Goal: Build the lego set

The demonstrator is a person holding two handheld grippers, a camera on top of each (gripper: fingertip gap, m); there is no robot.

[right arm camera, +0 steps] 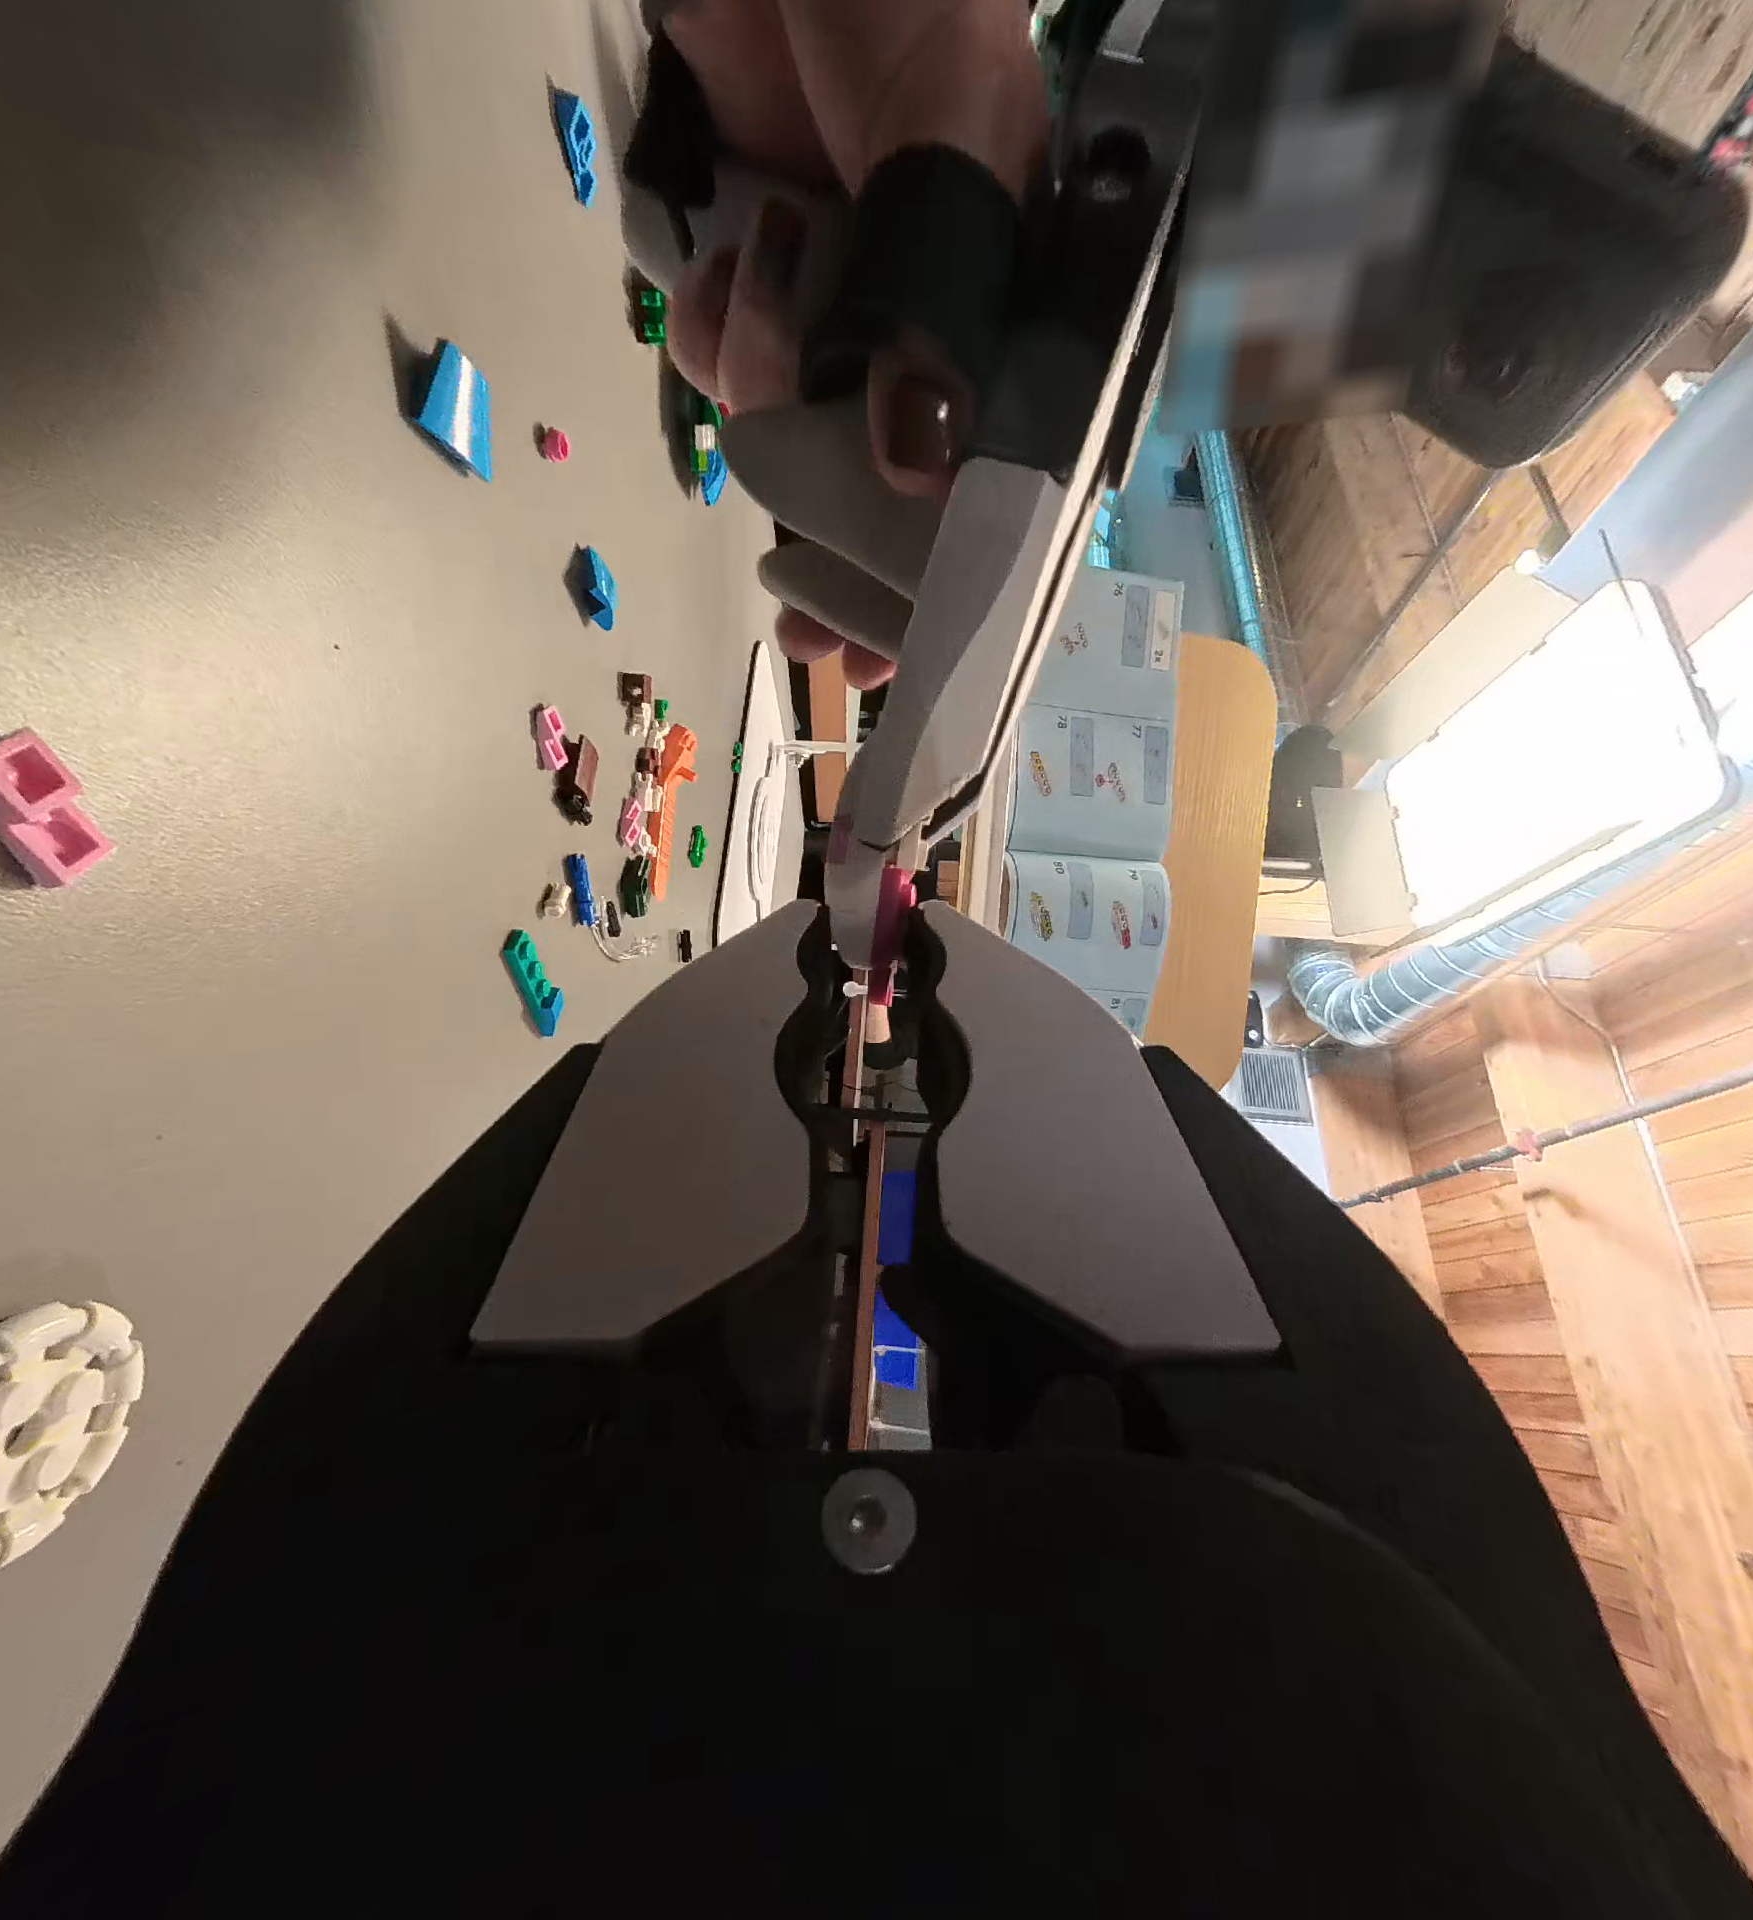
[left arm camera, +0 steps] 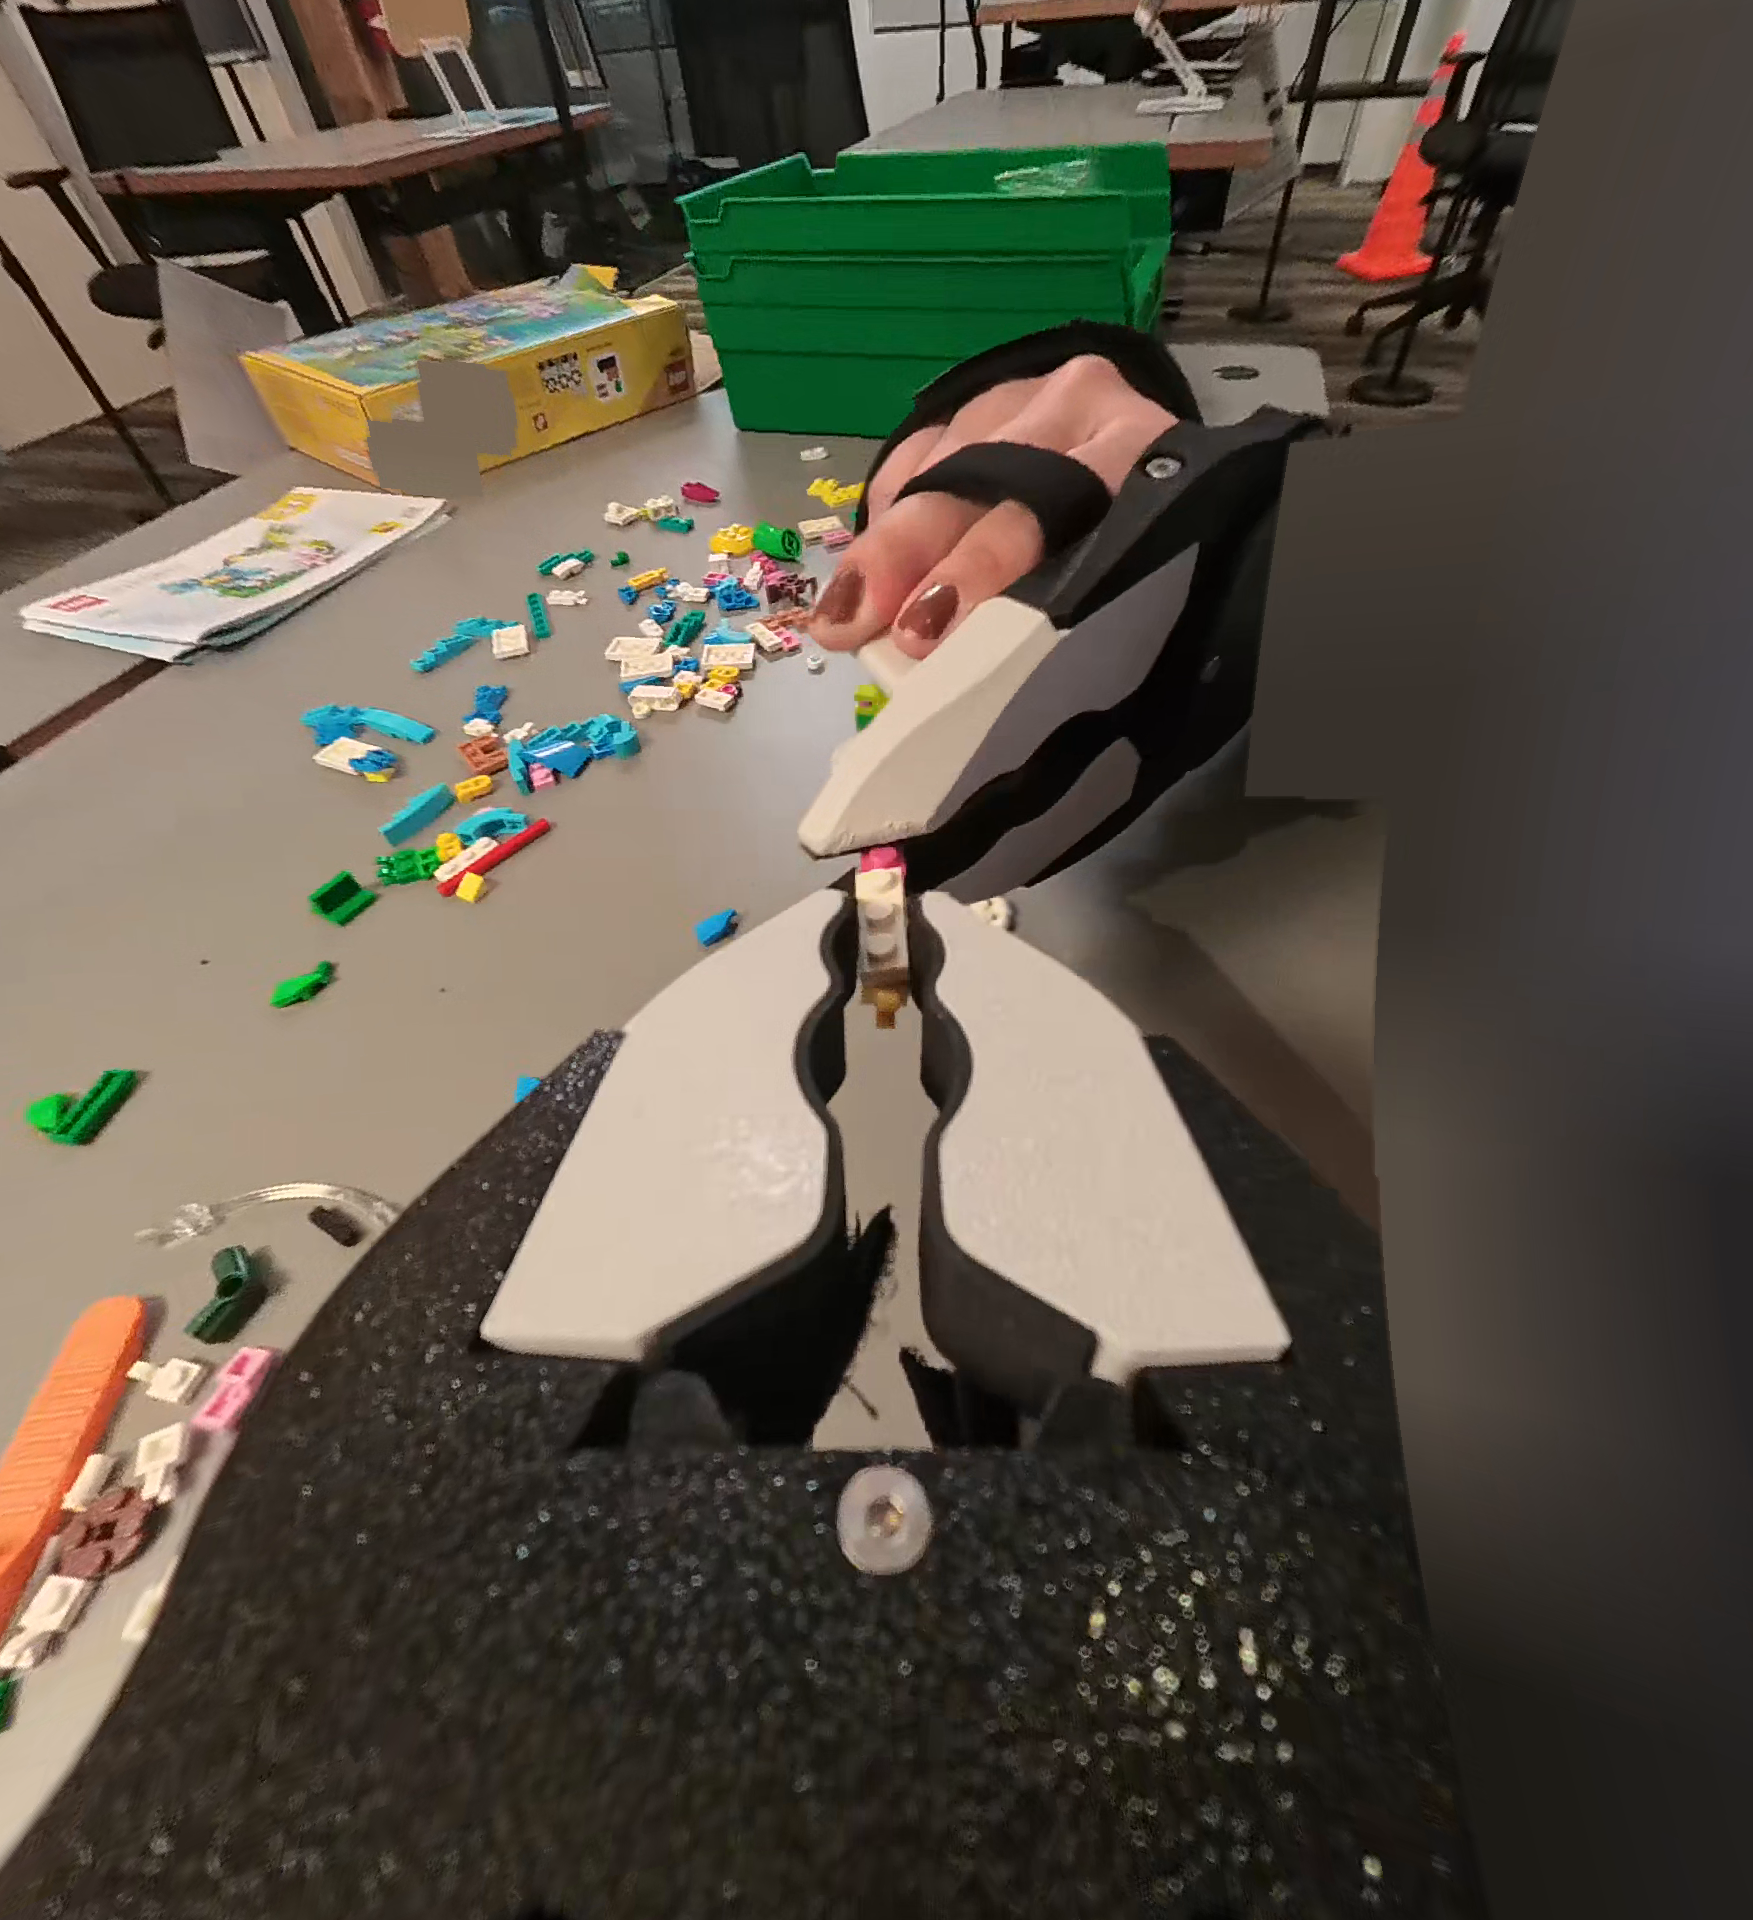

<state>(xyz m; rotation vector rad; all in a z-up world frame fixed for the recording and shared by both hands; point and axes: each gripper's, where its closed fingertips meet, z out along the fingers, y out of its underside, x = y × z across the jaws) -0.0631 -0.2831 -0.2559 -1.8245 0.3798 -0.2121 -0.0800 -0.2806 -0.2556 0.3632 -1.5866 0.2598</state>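
My left gripper is shut on a small white and tan brick assembly and holds it upright above the grey table. My right gripper comes in from the upper right, a hand on it, and its tips meet the top of the assembly. It is shut on a small magenta piece that touches the assembly's top. In the right wrist view my right gripper pinches the magenta piece, and the left gripper reaches down from above to meet it.
Loose bricks lie scattered across the table. A closed booklet, a yellow box and stacked green bins stand at the back. An orange brick separator lies near left. An open booklet lies beyond the grippers. My left and right fingertips are right by each other. From either gripper's tips it is about 20 centimeters to the orange brick separator.
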